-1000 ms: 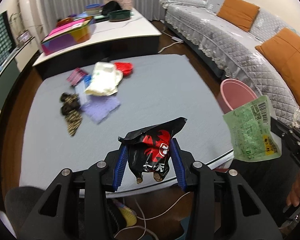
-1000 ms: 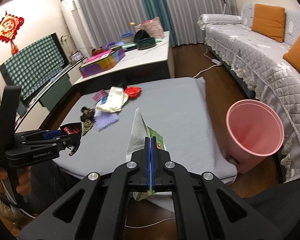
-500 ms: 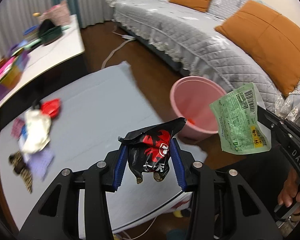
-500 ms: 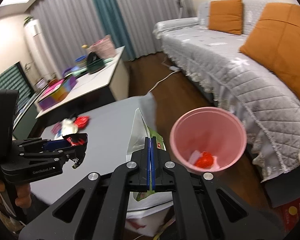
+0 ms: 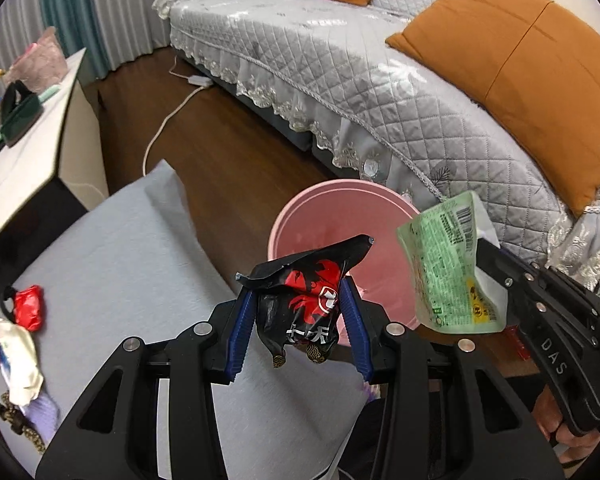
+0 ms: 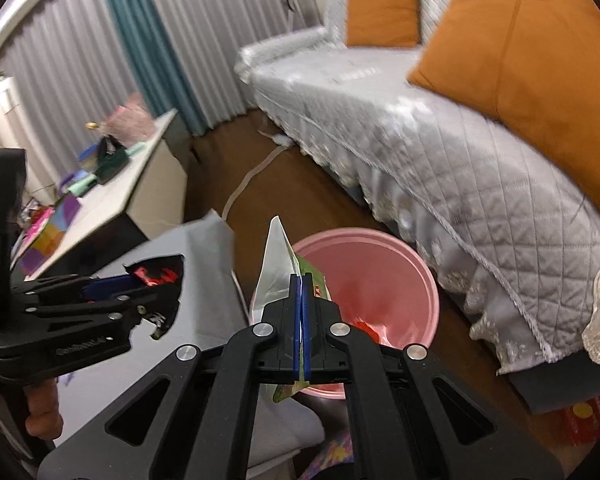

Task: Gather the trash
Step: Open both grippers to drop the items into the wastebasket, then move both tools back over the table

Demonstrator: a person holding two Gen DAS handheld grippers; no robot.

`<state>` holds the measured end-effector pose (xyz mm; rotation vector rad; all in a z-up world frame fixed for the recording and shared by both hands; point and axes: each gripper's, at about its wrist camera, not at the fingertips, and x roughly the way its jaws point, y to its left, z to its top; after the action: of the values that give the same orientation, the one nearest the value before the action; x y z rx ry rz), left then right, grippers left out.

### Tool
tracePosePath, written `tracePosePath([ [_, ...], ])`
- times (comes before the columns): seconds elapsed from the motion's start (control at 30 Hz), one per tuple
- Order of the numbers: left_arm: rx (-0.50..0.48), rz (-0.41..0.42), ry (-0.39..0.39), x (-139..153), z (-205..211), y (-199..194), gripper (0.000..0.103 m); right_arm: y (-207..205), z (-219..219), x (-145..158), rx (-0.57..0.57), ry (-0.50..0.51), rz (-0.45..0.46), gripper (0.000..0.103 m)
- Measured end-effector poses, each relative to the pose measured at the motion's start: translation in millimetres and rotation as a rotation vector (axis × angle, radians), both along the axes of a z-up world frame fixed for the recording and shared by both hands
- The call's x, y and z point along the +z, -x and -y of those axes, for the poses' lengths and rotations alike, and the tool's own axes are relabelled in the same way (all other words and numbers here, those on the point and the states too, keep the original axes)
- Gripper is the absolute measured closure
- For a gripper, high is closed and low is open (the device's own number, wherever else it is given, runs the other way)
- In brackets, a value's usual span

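Observation:
My left gripper (image 5: 298, 312) is shut on a black and red snack wrapper (image 5: 304, 300) and holds it in the air just before the near rim of the pink bin (image 5: 332, 204). My right gripper (image 6: 301, 296) is shut on a green and white snack bag (image 6: 278, 268), held over the near edge of the pink bin (image 6: 396, 256). The green bag (image 5: 446, 264) also shows in the left wrist view, to the right of the wrapper. Red and white trash (image 6: 364, 326) lies inside the bin.
The grey table (image 5: 120, 248) lies at the left, with more trash (image 5: 20, 344) at its far left. A grey quilted sofa (image 5: 380, 80) with orange cushions (image 5: 532, 64) stands behind the bin. A white cable (image 5: 168, 120) runs across the wood floor. A white side table (image 5: 32, 136) is at far left.
Both grippers have swung right from over the table to the pink bin, each still holding its piece of trash. The bin is now close below both.

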<state>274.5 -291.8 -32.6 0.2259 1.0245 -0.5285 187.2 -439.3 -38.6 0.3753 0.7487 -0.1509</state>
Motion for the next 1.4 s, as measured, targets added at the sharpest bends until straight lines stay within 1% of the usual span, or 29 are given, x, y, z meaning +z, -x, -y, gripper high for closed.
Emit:
tracePosePath([
  [0.13,-0.02,-0.02,-0.023,-18.4,20.7,-11.3,0.061,-12.1,13.2,-12.1,-0.017,-0.023,-0.041,0.102],
  [0.37,-0.013,-0.074,-0.039,-45.1,42.3,-36.8,0.061,-28.4,31.8,-30.6,-0.034,-0.061,-0.105,0.102],
  [0.47,-0.018,-0.084,-0.046,-54.2,51.0,-43.5,0.058,-34.6,36.6,-36.9,-0.034,-0.064,-0.127,0.102],
  [0.5,-0.023,-0.092,-0.052,-58.6,54.6,-46.0,0.053,-36.8,37.8,-39.4,-0.039,-0.062,-0.139,0.101],
  [0.53,-0.021,-0.099,-0.054,-62.1,56.8,-48.2,0.043,-38.9,39.2,-41.7,-0.05,-0.06,-0.152,0.098],
  [0.57,-0.016,-0.105,-0.054,-64.2,57.4,-50.1,0.035,-41.3,40.3,-44.5,-0.057,-0.059,-0.17,0.097],
  [0.6,-0.004,-0.108,-0.058,-66.4,57.3,-52.1,0.022,-44.0,41.1,-49.7,-0.068,-0.06,-0.201,0.082],
  [0.63,0.023,-0.105,-0.064,-68.8,55.2,-53.7,0.019,-44.7,41.7,-52.1,-0.077,-0.059,-0.214,0.047],
  [0.67,0.041,-0.104,-0.061,-70.5,52.5,-54.6,0.019,-44.4,41.0,-54.5,-0.095,-0.051,-0.225,0.032],
  [0.7,0.062,-0.111,-0.064,-74.3,48.5,-55.3,0.018,-44.4,40.7,-54.7,-0.097,-0.041,-0.225,0.026],
  [0.77,0.072,-0.14,-0.073,-80.7,43.4,-54.8,0.018,-45.4,39.0,-54.4,-0.093,-0.014,-0.227,0.022],
  [0.8,0.076,-0.15,-0.081,-83.2,40.5,-53.5,0.018,-45.3,38.6,-55.0,-0.089,-0.018,-0.229,0.018],
  [0.9,0.099,-0.141,-0.111,-85.6,27.7,-46.1,0.018,-44.2,38.1,-53.7,-0.083,-0.027,-0.227,0.017],
  [1.0,0.129,-0.143,-0.121,-83.6,6.1,-37.2,0.018,-40.5,36.4,-49.4,-0.077,-0.038,-0.215,0.014],
  [1.1,0.155,-0.132,-0.136,-80.0,-11.2,-31.5,0.018,-39.4,30.0,-47.1,-0.079,-0.013,-0.233,0.013],
  [1.13,0.172,-0.12,-0.149,-76.9,-19.4,-28.0,0.019,-39.5,28.1,-46.9,-0.076,-0.011,-0.241,0.013],
  [1.2,0.189,-0.108,-0.143,-67.4,-34.9,-19.1,0.018,-36.8,20.2,-42.7,-0.066,0.006,-0.237,0.013],
  [1.3,0.204,-0.083,-0.134,-51.5,-58.0,-4.0,0.019,-26.4,3.5,-27.1,-0.061,0.078,-0.186,0.013],
  [1.4,0.219,-0.042,-0.128,-29.2,-92.0,20.9,0.018,-9.0,-18.5,-13.3,-0.054,0.105,-0.162,0.012],
])
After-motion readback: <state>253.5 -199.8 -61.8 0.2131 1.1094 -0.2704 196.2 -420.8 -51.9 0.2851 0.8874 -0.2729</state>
